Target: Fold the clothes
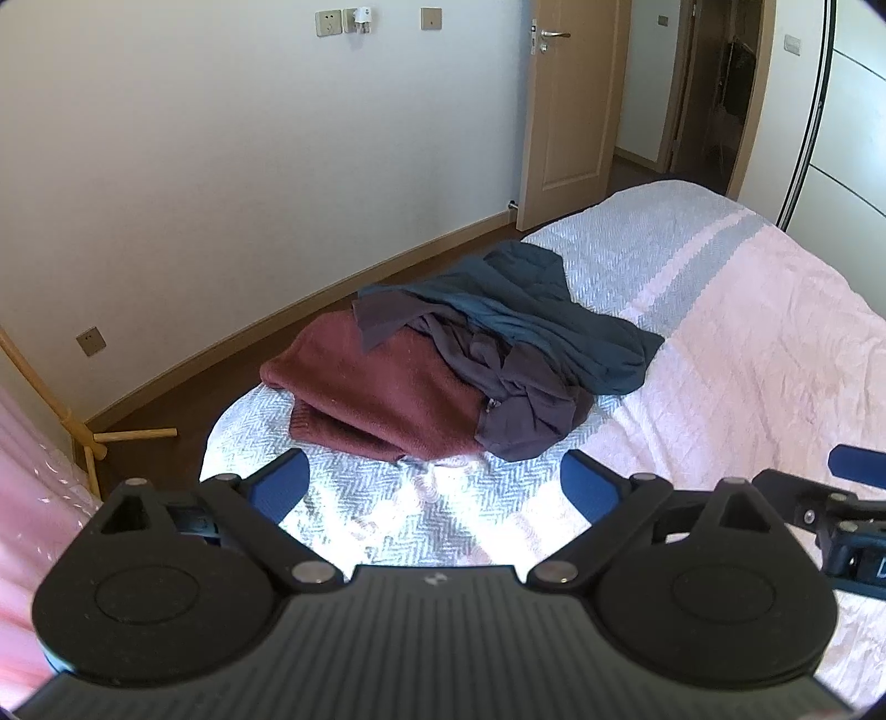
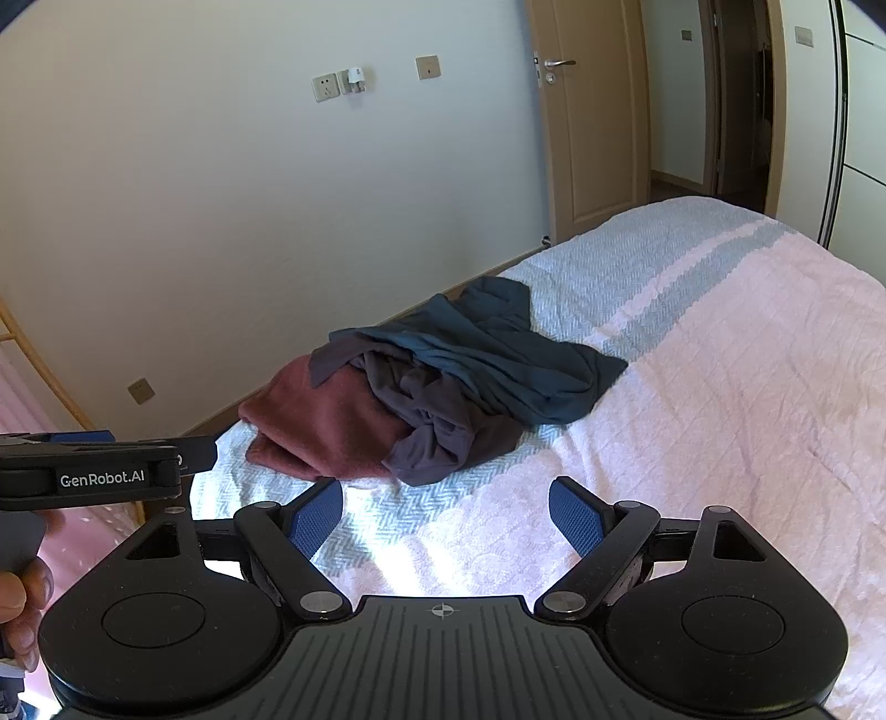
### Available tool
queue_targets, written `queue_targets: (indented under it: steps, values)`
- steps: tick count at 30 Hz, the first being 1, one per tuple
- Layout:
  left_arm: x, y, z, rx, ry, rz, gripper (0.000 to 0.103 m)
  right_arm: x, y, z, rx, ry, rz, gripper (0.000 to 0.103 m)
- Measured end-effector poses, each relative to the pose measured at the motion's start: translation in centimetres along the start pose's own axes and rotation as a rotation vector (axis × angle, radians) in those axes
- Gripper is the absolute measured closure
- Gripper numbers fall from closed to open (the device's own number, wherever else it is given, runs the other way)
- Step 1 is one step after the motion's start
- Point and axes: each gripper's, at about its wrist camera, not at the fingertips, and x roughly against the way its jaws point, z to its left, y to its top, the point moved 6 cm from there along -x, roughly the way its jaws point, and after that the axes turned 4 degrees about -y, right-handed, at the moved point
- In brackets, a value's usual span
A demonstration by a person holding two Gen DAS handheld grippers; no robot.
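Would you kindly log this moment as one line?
stage: approach | left gripper: open, empty | right gripper: open, empty | clothes pile: unfolded on bed

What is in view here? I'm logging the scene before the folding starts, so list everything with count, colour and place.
sweater: 1, dark red, roughly folded, at the left of the clothes pile near the bed's corner
shirt: 1, grey-purple, crumpled, in the middle of the pile, partly over the sweater
top: 1, teal, lying over the far side of the pile
bed: 1, pink and pale blue-grey cover, under the pile
door: 1, light wood, open, at the far wall
wall sockets: several, beige, high and low on the white wall
wooden stand: 1, light wood, on the floor at left
left tool: 1, black with blue pads, open, empty
right tool: 1, black with blue pads, open, empty
hand: 1, holding the left tool's handle
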Motion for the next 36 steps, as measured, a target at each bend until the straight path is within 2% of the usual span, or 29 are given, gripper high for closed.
queue_targets:
  steps: [13,36]
  values:
    - [-0.7,-0.4,-0.1,0.0,-0.013,0.024,0.007,-0.3,0.1,0.1,0.009,0.012,0.004,0.018]
    - [-0.5,-0.6,-1.5,-0.011,0.025,0.032,0.007,-1.0,0.7,-1.5,0.005,0.049,0.012,0.018]
